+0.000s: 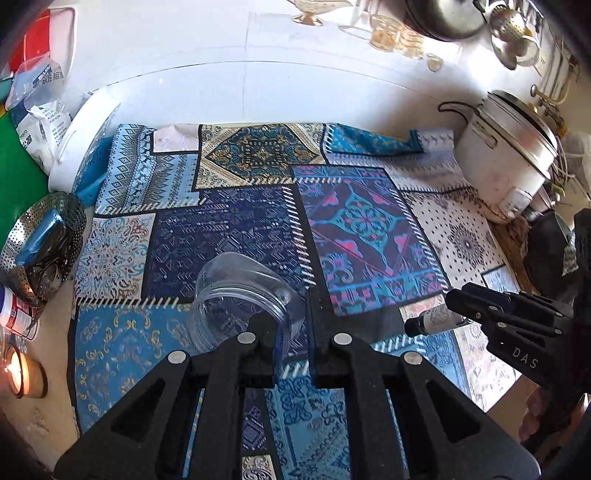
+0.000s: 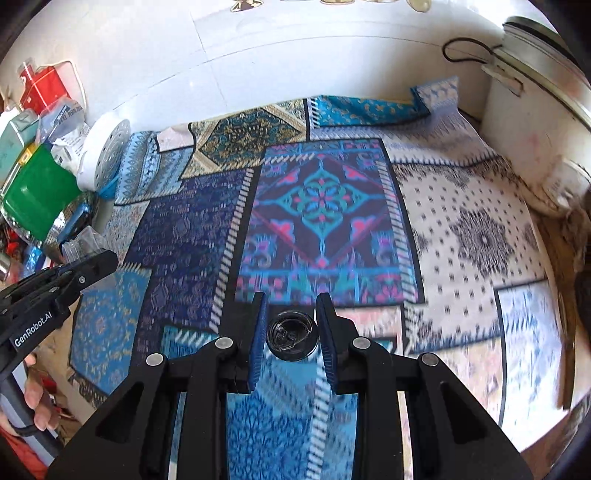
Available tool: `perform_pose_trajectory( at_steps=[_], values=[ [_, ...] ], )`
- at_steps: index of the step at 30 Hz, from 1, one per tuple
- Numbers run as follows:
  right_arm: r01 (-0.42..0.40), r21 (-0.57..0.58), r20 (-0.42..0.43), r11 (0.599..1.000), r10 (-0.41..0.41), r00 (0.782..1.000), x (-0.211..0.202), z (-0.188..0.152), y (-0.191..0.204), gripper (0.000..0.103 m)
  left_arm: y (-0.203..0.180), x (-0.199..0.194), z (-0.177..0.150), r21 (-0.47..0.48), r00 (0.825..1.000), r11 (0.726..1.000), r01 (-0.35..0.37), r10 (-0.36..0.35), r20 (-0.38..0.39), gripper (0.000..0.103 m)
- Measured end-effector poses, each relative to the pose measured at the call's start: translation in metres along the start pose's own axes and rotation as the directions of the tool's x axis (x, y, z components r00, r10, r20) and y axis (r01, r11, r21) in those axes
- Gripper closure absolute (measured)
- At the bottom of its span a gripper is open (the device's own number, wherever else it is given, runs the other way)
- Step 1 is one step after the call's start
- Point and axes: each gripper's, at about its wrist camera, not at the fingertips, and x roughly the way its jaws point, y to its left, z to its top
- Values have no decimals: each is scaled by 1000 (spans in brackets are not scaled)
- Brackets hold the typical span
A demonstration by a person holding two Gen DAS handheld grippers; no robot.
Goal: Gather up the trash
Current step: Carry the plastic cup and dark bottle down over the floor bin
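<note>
My left gripper (image 1: 291,310) is shut on the rim of a clear plastic jar (image 1: 236,291), held tilted above the patterned cloth (image 1: 229,236). The jar also shows in the right wrist view (image 2: 83,242), at the tip of the left gripper (image 2: 92,264). My right gripper (image 2: 290,328) is shut on a small bottle with a black cap (image 2: 291,338), seen end-on between the blue pads. From the left wrist view the same bottle (image 1: 432,321) sticks out of the right gripper (image 1: 458,306), white label and black cap, above the cloth's right part.
A white rice cooker (image 1: 506,155) stands at the back right. A perforated steel basket (image 1: 40,236) with a blue pack, a lit candle (image 1: 18,373), a green box (image 2: 37,195) and plastic bags (image 1: 40,110) crowd the left. Glassware and pots (image 1: 443,18) line the back.
</note>
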Motion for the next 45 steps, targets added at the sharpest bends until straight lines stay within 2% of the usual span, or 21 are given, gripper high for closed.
perform_pose_trajectory(
  at_steps=[3, 10, 17, 23, 30, 33, 38, 45],
  values=[
    [10, 2, 0, 1000, -10, 1000, -9, -17, 1, 79, -14, -10, -17, 18, 1000, 999, 26, -26, -4, 94],
    [-9, -12, 33, 1000, 9, 999, -43, -52, 3, 79, -43, -42, -54, 22, 1000, 999, 23, -23, 7, 94],
    [-71, -83, 76, 994, 77, 994, -84, -100, 4, 79, -73, -80, -110, -37, 998, 999, -38, 40, 47, 94],
    [-106, -135, 39, 985, 112, 993, -111, -160, 0, 79, -96, -100, -168, -102, 997, 992, -71, 73, 16, 94],
    [-140, -119, -47, 983, 135, 990, -119, -213, -10, 79, -113, -120, -224, -147, 995, 985, -85, 78, -55, 94],
    [-139, -105, -66, 985, 133, 989, -114, -230, -14, 79, -113, -115, -244, -155, 994, 985, -77, 63, -91, 94],
    [-129, -51, -108, 990, 123, 986, -87, -254, -23, 79, -108, -84, -278, -156, 985, 985, -70, 44, -168, 94],
    [-87, 27, -161, 996, 90, 983, -23, -285, -36, 78, -91, -1, -335, -141, 956, 990, -29, -13, -292, 94]
  ],
)
